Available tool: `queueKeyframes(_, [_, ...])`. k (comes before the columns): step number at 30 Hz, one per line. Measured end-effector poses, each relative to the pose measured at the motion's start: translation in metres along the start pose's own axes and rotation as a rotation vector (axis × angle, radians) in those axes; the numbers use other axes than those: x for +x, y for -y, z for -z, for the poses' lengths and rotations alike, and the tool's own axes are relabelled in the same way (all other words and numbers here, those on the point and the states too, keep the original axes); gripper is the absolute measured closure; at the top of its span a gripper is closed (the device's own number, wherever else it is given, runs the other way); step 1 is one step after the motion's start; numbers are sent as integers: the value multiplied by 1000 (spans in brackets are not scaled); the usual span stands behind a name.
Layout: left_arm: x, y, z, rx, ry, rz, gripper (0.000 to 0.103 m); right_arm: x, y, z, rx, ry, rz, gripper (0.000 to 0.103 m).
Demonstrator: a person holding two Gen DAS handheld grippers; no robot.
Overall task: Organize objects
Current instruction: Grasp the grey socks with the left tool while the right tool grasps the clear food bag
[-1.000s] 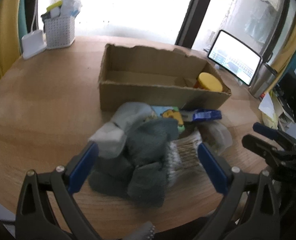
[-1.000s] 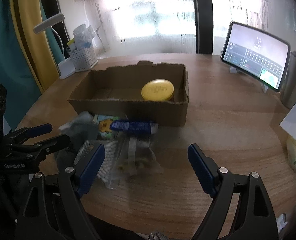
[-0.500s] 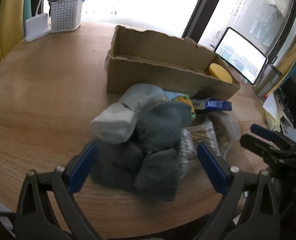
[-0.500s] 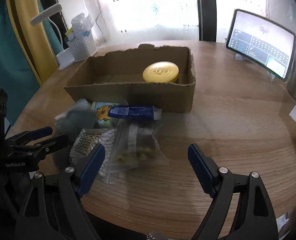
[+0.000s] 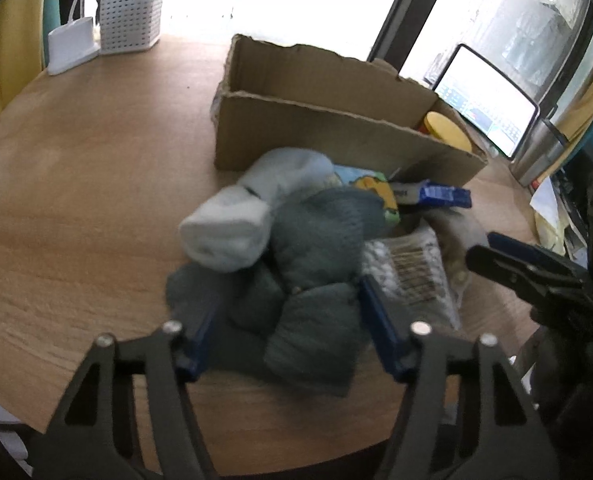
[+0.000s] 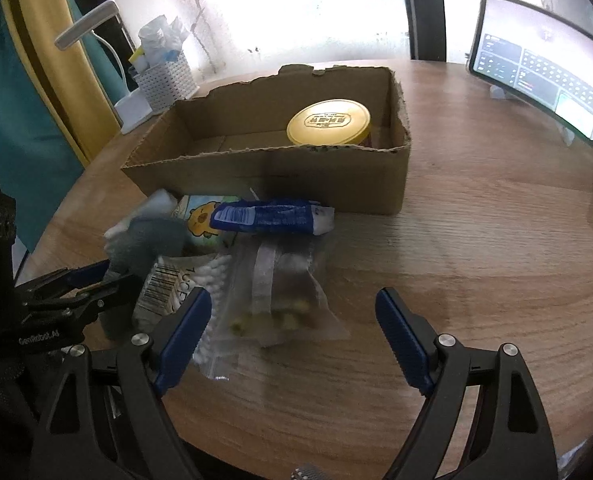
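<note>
On the desk [image 5: 76,184] at six o'clock of the cardboard box [image 5: 336,140], the left gripper [image 5: 286,320] has just closed its fingers onto the grey sock bundle [image 5: 312,264], ready to lift, while the right gripper [image 6: 292,336], lower than before, hovers released over the clear packet [image 6: 280,292].
</note>
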State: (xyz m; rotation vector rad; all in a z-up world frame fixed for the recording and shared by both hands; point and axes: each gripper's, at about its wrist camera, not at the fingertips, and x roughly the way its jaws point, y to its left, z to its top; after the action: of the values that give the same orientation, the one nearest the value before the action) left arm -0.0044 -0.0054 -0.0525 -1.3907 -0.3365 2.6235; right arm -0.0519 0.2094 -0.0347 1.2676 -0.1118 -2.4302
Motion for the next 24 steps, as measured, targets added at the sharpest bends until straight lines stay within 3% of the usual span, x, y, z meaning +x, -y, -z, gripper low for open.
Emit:
queueKeyframes(4, [-1, 0, 4, -12, 21, 7, 51, 8, 1, -6, -8, -9, -6, 16])
queueKeyframes(13, [-6, -5, 4, -11, 21, 43, 55, 22, 10, -2, 29, -27, 5, 17])
queueKeyframes(16, [-9, -6, 3, -12, 24, 64, 55, 22, 10, -1, 29, -23, 9, 24])
queueKeyframes(19, [-13, -5, 3, -6, 31, 76, 55, 21, 7, 0, 21, -26, 7, 37])
queueKeyframes(24, [-20, 0, 1, 0, 39, 88, 55, 15, 3, 0, -3, -11, 29, 45])
